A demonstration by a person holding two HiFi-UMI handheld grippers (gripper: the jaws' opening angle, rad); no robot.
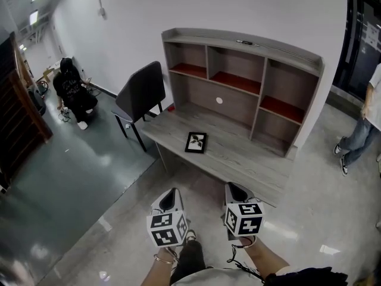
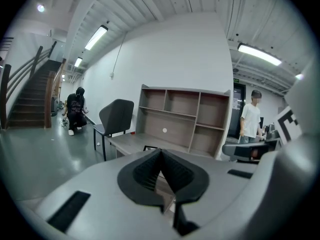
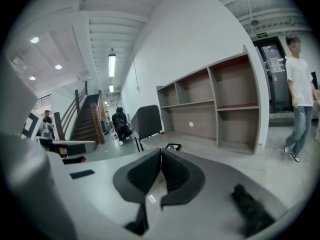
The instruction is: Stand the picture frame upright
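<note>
A small black picture frame (image 1: pixel 196 142) lies flat on the grey wooden desk (image 1: pixel 238 159), near its left half. The right gripper view shows the picture frame (image 3: pixel 173 147) lying beyond the jaw tips; in the left gripper view only an edge of the picture frame (image 2: pixel 149 147) peeks above the jaws. My left gripper (image 1: pixel 172 194) and right gripper (image 1: pixel 233 189) hover side by side in front of the desk's near edge, well short of the frame. Both are shut with nothing between the jaws. The same closed jaws show for the left gripper (image 2: pixel 160 152) and the right gripper (image 3: pixel 161 151).
The desk carries a shelf hutch (image 1: pixel 244 82) against the white wall. A dark chair (image 1: pixel 141 94) stands at the desk's left end. One person crouches far left (image 1: pixel 72 91); another stands at the right (image 1: pixel 364 124). A staircase (image 2: pixel 30 94) rises at the left.
</note>
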